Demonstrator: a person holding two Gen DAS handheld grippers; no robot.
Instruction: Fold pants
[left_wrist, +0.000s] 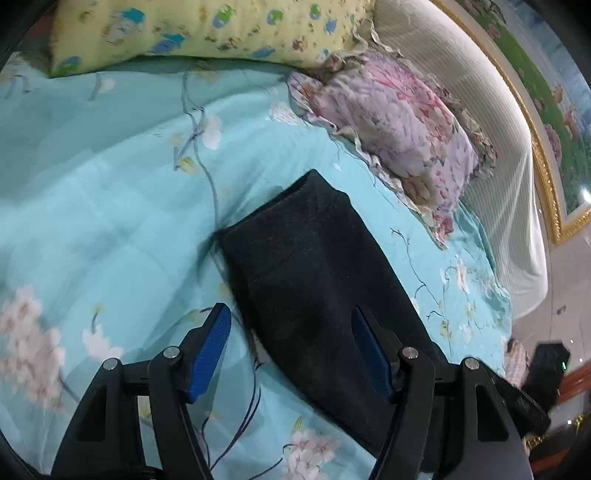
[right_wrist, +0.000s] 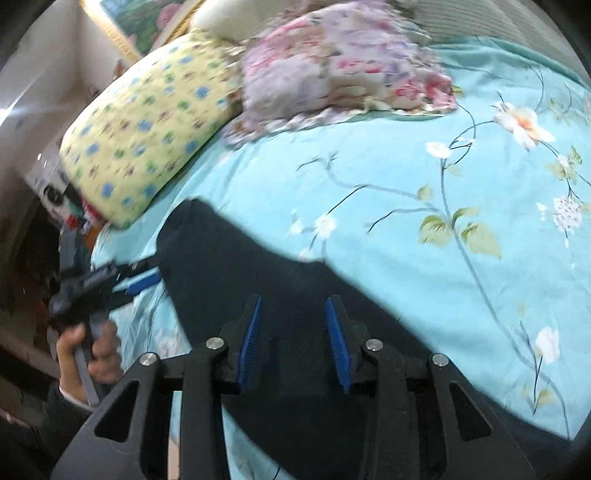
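Note:
Dark navy pants (left_wrist: 314, 266) lie flat in a long folded strip on a light blue floral bedspread (left_wrist: 110, 192). My left gripper (left_wrist: 291, 332) is open and empty, its blue pads straddling the pants' left edge just above the cloth. In the right wrist view the pants (right_wrist: 236, 266) run from the lower right to the far left. My right gripper (right_wrist: 293, 325) is open and empty over the middle of the pants. The left gripper (right_wrist: 140, 282) shows there at the pants' left side, held by a hand (right_wrist: 88, 350).
A yellow patterned pillow (left_wrist: 207, 29) and a pink floral pillow (left_wrist: 399, 125) lie at the head of the bed, against a cream headboard (left_wrist: 480, 122). The bed edge is at the right, with a dark object (left_wrist: 546, 369) on the floor beyond.

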